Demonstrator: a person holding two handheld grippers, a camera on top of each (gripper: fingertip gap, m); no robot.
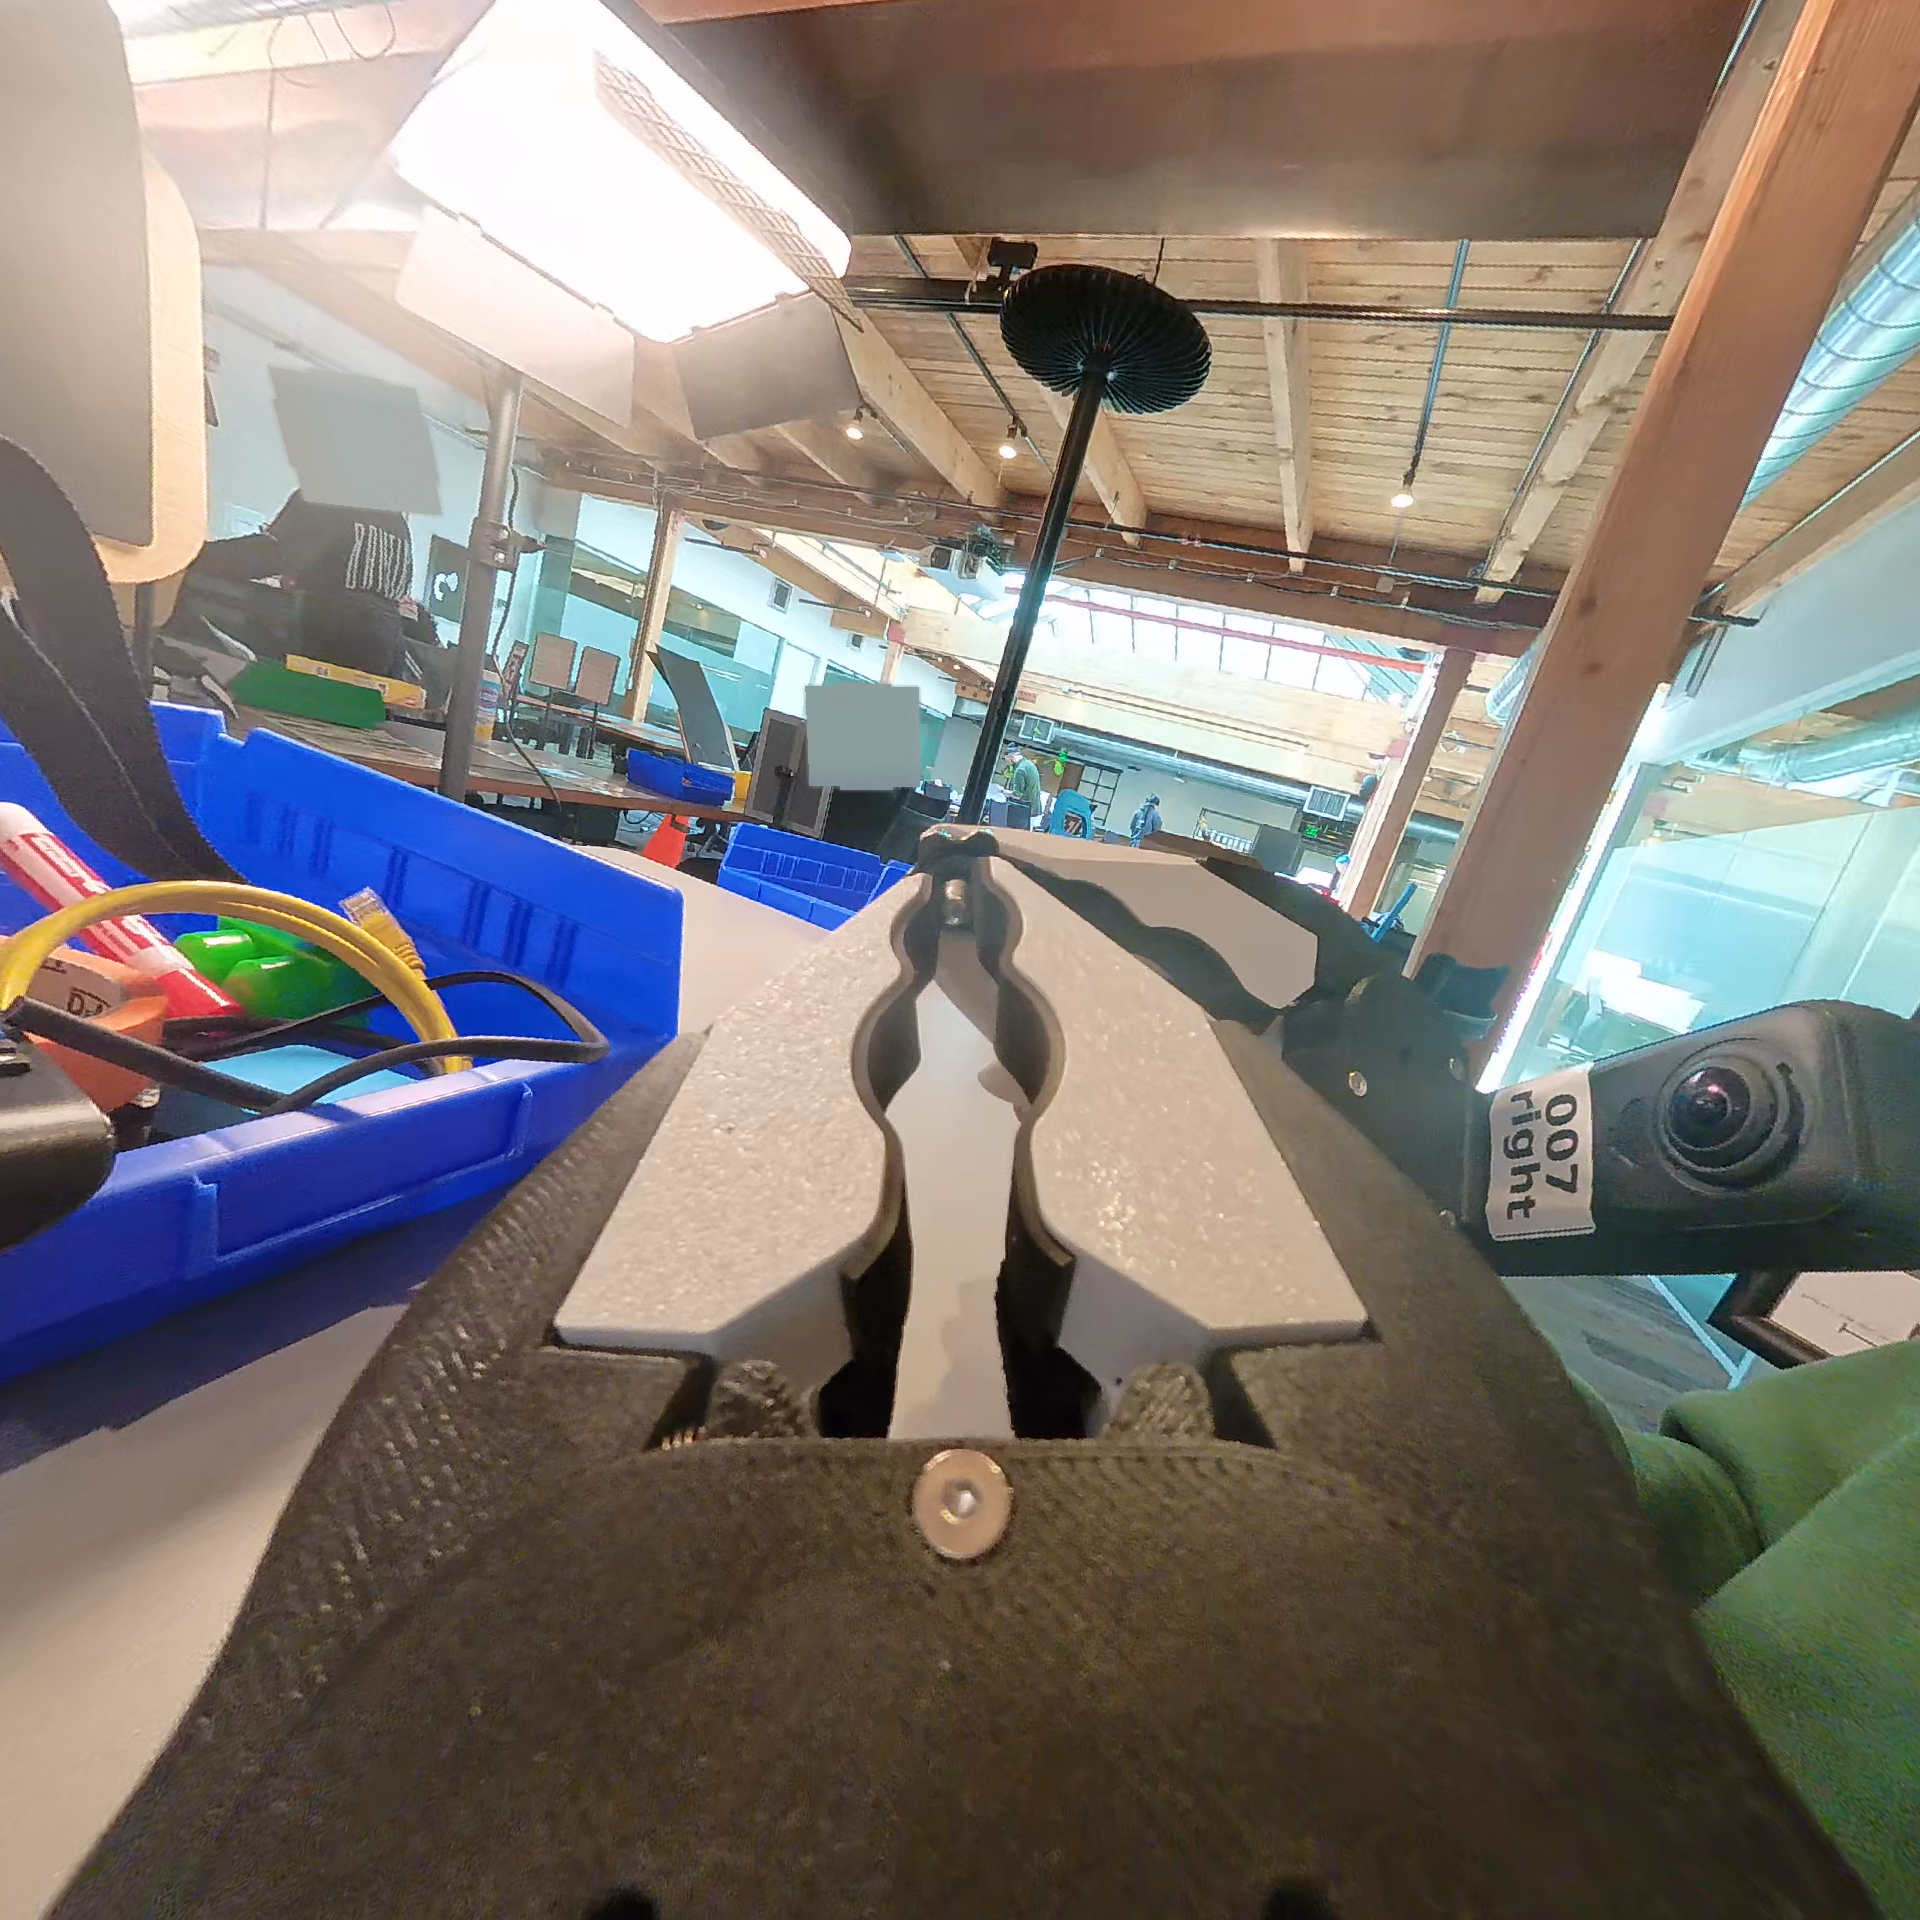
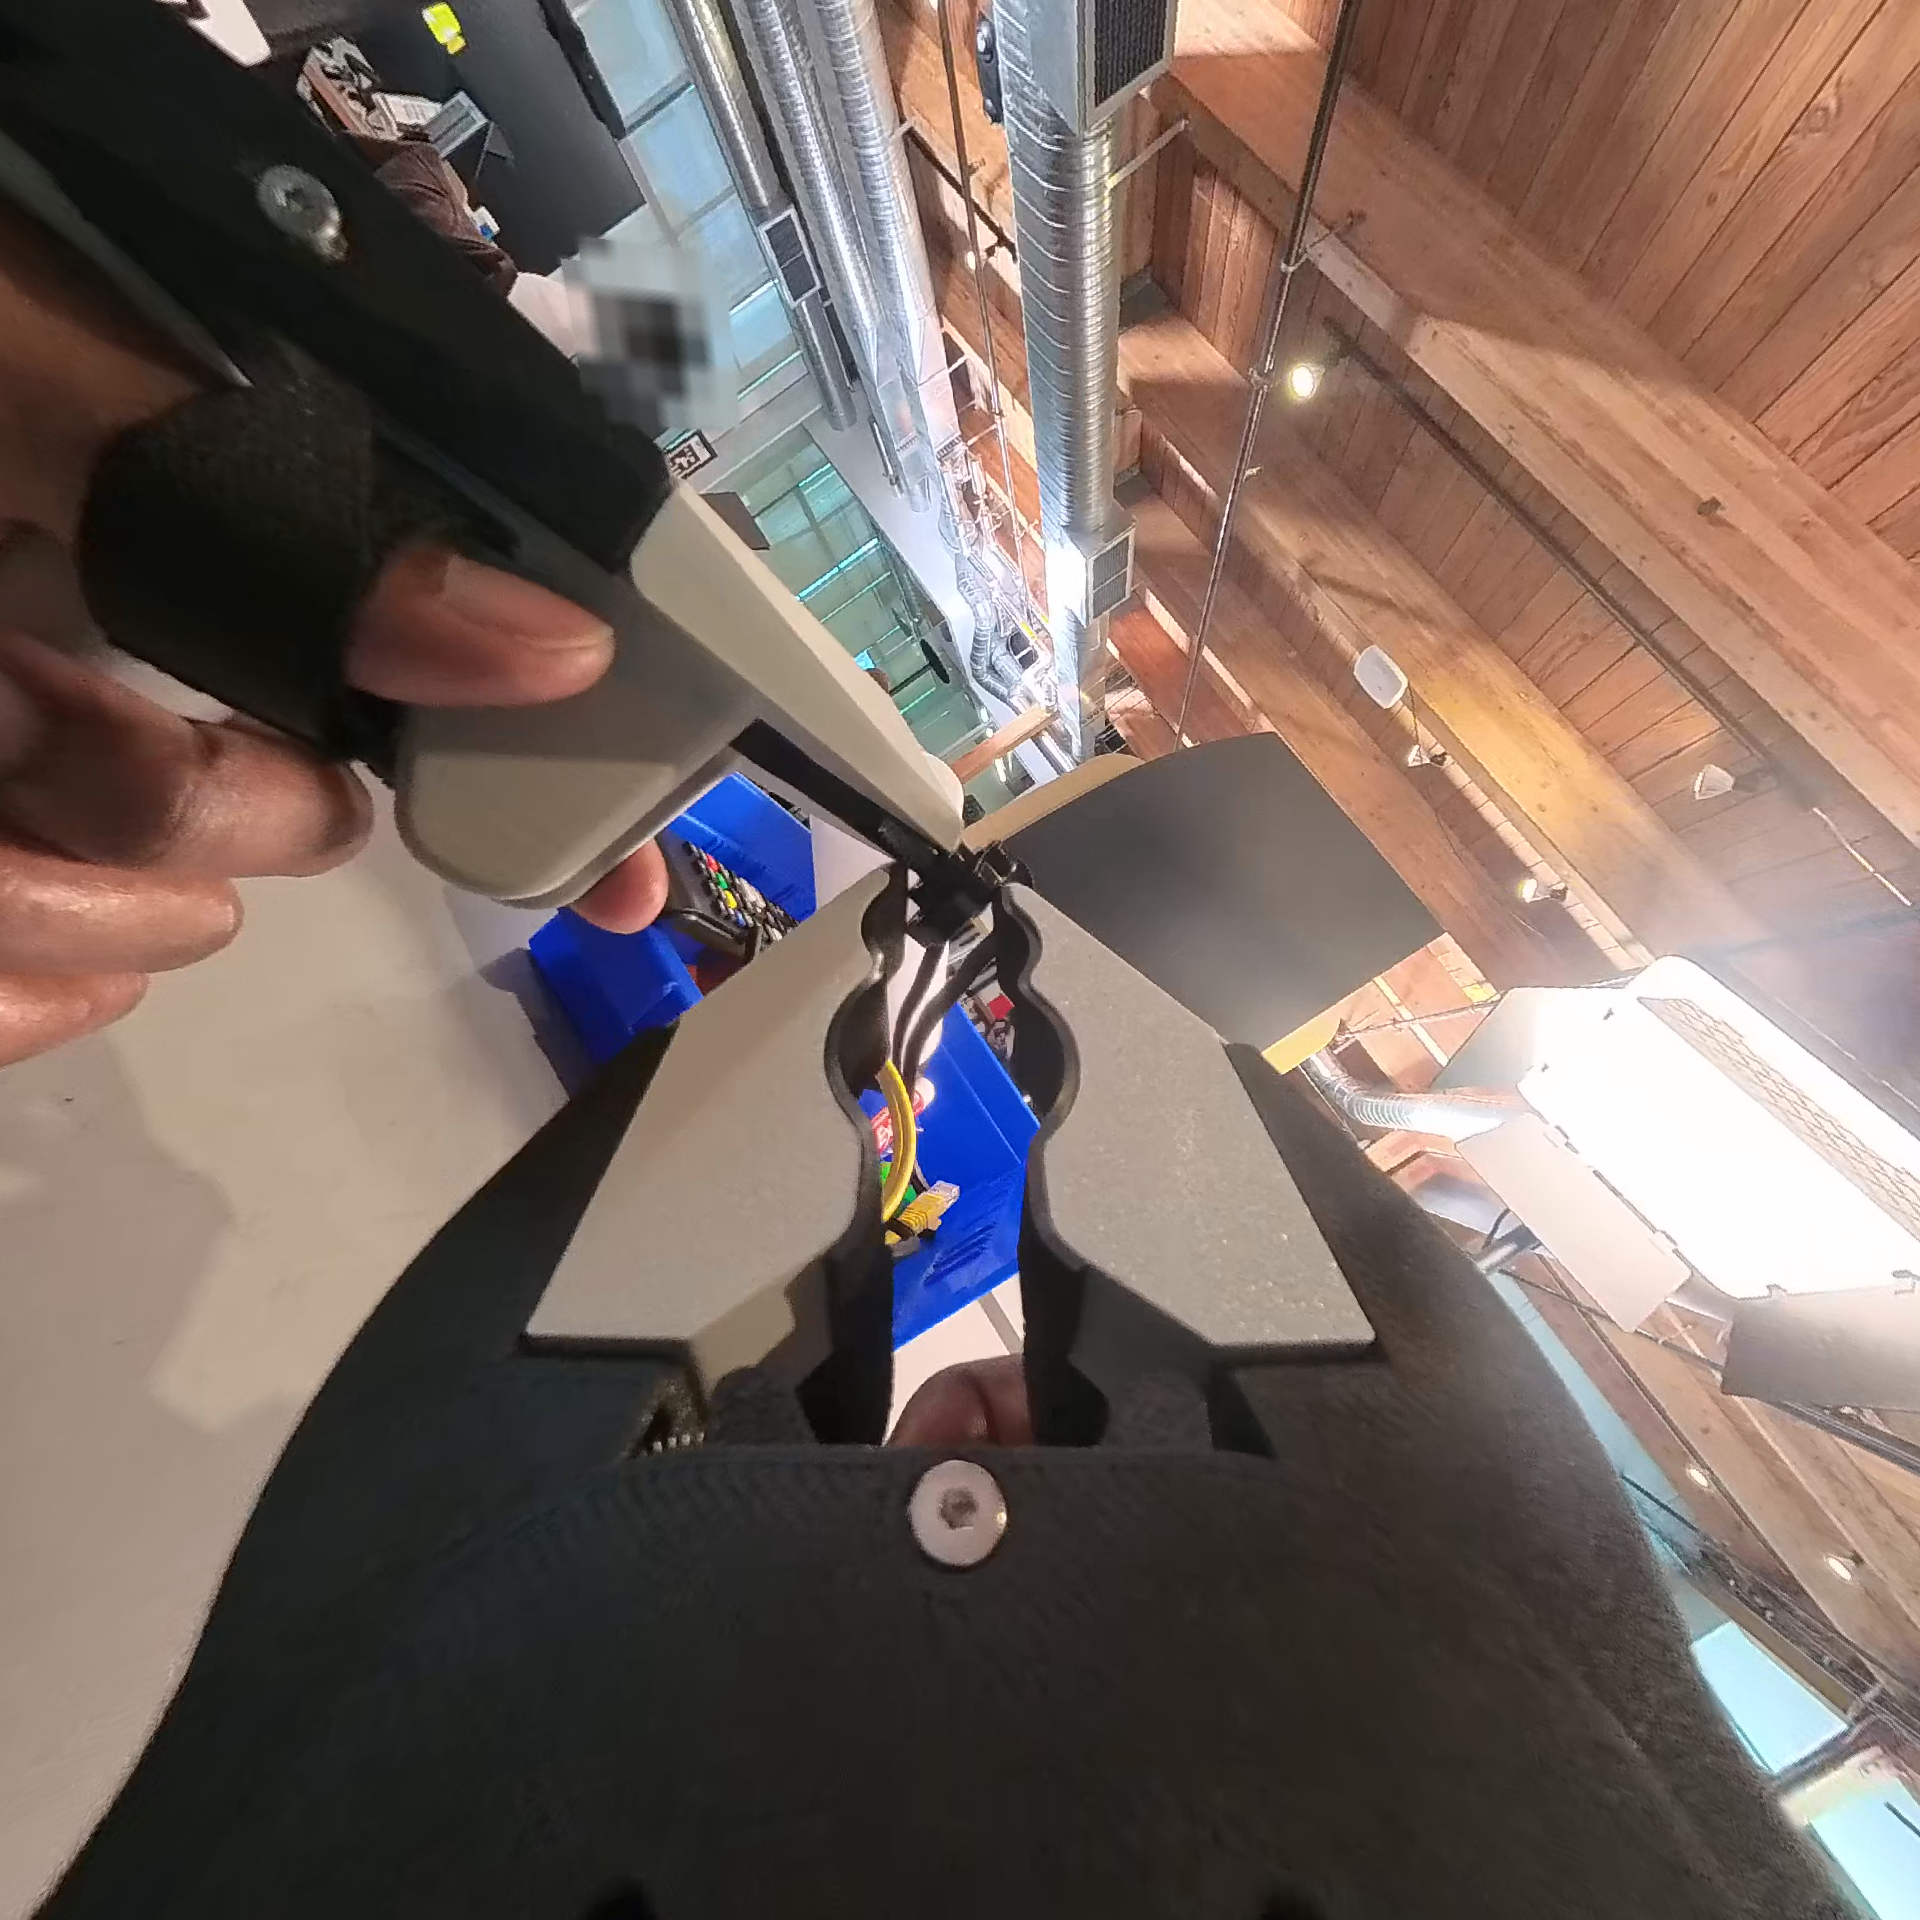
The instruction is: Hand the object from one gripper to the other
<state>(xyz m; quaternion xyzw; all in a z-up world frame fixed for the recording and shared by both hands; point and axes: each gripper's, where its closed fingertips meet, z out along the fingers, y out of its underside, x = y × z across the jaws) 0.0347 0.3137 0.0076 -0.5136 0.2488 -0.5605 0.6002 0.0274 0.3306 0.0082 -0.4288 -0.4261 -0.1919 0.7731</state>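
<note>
Rod [image 1: 1039,582], black and slim with a ribbed disc [image 1: 1104,330] at its far end, is held by its foot. The tips of the left gripper [image 1: 954,862] appear closed on that foot. The right gripper [image 2: 951,894] meets it at the same spot, its tips pinched on a small black piece there. The receiving grip should be proven firm before the other is eased off. The rod should be kept upright, since the disc is judged to act as a lever. The blue bin [image 1: 436,883] beside should be avoided.
</note>
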